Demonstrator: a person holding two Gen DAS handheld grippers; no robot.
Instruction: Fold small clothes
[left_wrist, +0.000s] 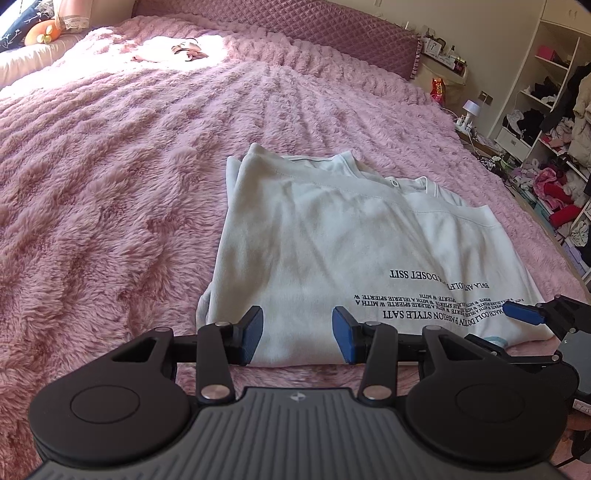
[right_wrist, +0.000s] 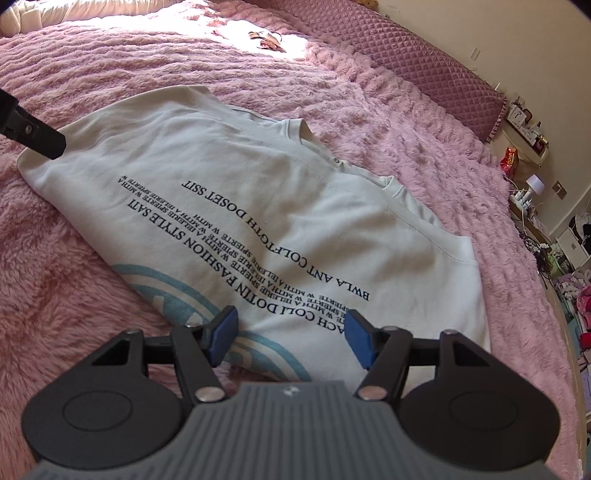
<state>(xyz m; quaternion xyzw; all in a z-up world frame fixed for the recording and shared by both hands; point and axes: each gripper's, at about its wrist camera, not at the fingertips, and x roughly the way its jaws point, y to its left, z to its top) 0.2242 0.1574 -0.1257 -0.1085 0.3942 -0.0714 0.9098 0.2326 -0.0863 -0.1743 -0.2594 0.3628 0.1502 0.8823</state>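
On the pink fuzzy bedspread (left_wrist: 110, 184) lies the white printed shirt (left_wrist: 325, 236), already doubled over so that its collar sits at the far end and the lettering runs toward me. I hold my left gripper (left_wrist: 297, 336) at the near edge of the cloth, jaws spread wide with nothing between them. My right gripper (right_wrist: 290, 338) hovers over the blue print at the same near edge, equally wide and empty. I judge the fold half done: the next move calls for both grippers to pinch this near edge at its two corners and carry it up toward the collar.
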